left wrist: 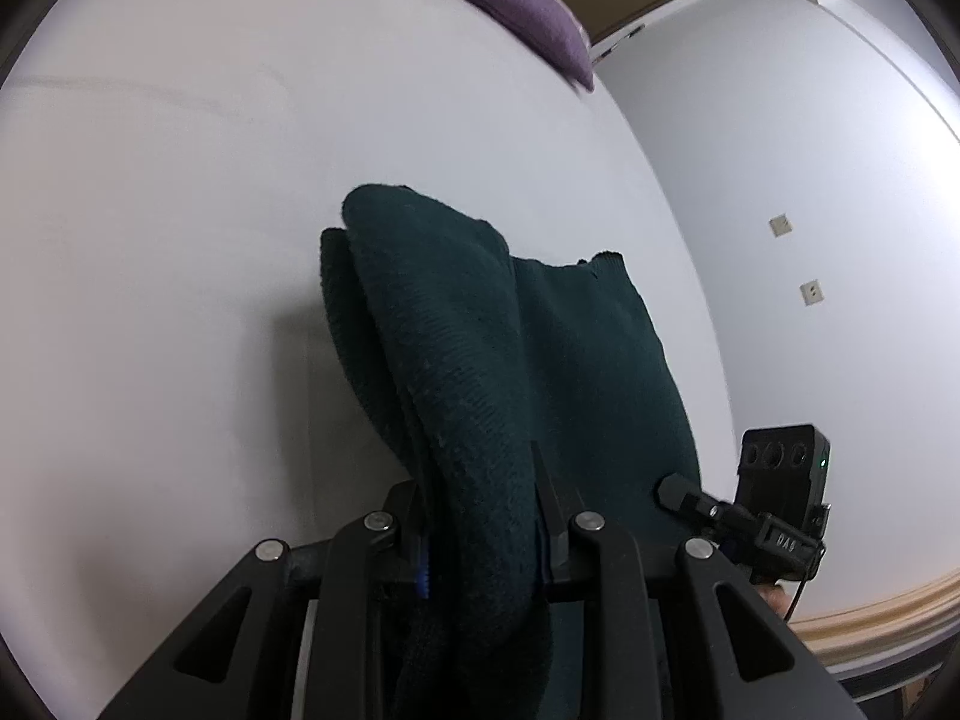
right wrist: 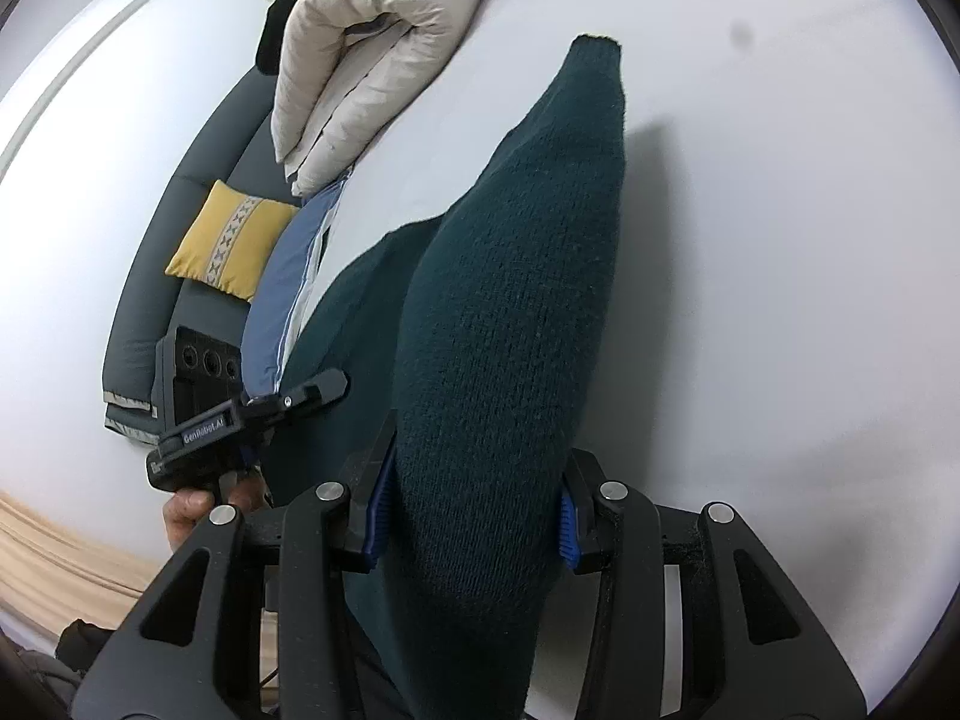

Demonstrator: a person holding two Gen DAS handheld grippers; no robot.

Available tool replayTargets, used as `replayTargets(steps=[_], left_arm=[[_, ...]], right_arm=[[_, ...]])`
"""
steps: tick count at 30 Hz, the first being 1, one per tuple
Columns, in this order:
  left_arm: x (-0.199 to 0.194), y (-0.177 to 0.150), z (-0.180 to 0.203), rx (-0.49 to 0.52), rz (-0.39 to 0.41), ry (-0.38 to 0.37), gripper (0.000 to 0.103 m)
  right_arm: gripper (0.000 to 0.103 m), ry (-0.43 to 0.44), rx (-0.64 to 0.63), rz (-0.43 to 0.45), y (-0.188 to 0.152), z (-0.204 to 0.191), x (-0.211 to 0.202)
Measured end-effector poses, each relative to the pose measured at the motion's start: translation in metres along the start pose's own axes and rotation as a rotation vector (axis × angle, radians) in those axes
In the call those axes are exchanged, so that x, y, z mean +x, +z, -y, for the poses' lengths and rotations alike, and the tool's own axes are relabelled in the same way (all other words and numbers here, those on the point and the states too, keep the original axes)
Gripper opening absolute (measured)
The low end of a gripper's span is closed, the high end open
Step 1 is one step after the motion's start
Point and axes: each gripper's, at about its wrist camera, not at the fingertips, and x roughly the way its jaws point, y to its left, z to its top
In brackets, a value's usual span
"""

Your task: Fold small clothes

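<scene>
**Green knit held up between both tongs**

Dark green knitted cloth, a small garment (left wrist: 480, 360), hung gripped in both tongs above the white bed sheet (left wrist: 180, 210). The left gripper (left wrist: 480, 516) was clamped narrow on a bunched fold, the fabric draping ahead of its fingers. The right gripper (right wrist: 474, 516) pressed its blue pads (right wrist: 378, 516) on a thicker roll of the same garment, whose far end reached forward over the sheet. Beyond the right tongs, up and to their left, lay a folded cream quilt (right wrist: 372, 60) and a blue cloth (right wrist: 282, 300). A purple cushion (left wrist: 528, 18) sat far ahead of the left tongs.
</scene>
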Motion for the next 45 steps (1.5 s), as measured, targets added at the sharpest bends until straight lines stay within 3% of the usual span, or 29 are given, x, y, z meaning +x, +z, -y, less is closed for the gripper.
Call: replayTargets(steps=[4, 6, 11, 15, 20, 25, 29, 31, 35, 36, 40, 42, 45], left_arm=[[0.025, -0.012, -0.024, -0.058, -0.028, 0.023, 0.030], [0.028, -0.016, -0.031, -0.084, -0.017, 0.001, 0.034], [0.025, -0.020, -0.026, -0.066, -0.004, 0.028, 0.036], [0.021, -0.020, -0.020, -0.068, 0.012, 0.040, 0.038], [-0.003, -0.028, -0.023, -0.055, 0.058, 0.068, 0.038], [-0.049, -0.039, -0.015, -0.027, 0.183, 0.116, 0.039], [-0.068, -0.056, 0.015, 0.050, 0.267, 0.138, 0.055], [-0.071, -0.069, 0.037, 0.127, 0.313, 0.193, 0.063], [-0.076, -0.093, 0.072, 0.257, 0.389, 0.302, 0.066], [-0.079, -0.098, 0.080, 0.288, 0.418, 0.335, 0.067], [-0.095, -0.120, 0.104, 0.375, 0.569, 0.455, 0.086], [-0.104, -0.129, 0.113, 0.407, 0.654, 0.527, 0.102], [-0.113, -0.141, 0.125, 0.458, 0.776, 0.624, 0.103]], right_arm=[[0.040, 0.003, 0.092, -0.027, -0.021, 0.045, -0.002], [0.040, 0.059, 0.129, -0.009, -0.033, 0.064, -0.005], [0.043, 0.027, 0.087, 0.021, -0.050, 0.064, -0.017], [0.045, 0.008, 0.106, 0.034, -0.044, 0.053, -0.010], [0.046, -0.013, 0.142, 0.079, -0.054, 0.061, -0.039], [0.047, -0.070, 0.161, 0.162, -0.059, 0.067, -0.085], [0.047, -0.042, 0.139, 0.236, -0.066, 0.058, -0.123], [0.047, -0.078, 0.086, 0.243, -0.069, 0.042, -0.127], [0.047, -0.187, -0.061, 0.243, -0.079, 0.001, -0.128], [0.047, -0.220, -0.095, 0.251, -0.075, -0.028, -0.111], [0.047, -0.318, -0.204, 0.290, -0.090, -0.065, -0.112], [0.047, -0.358, -0.243, 0.309, -0.095, -0.081, -0.111], [0.051, -0.425, -0.290, 0.348, -0.106, -0.104, -0.119]])
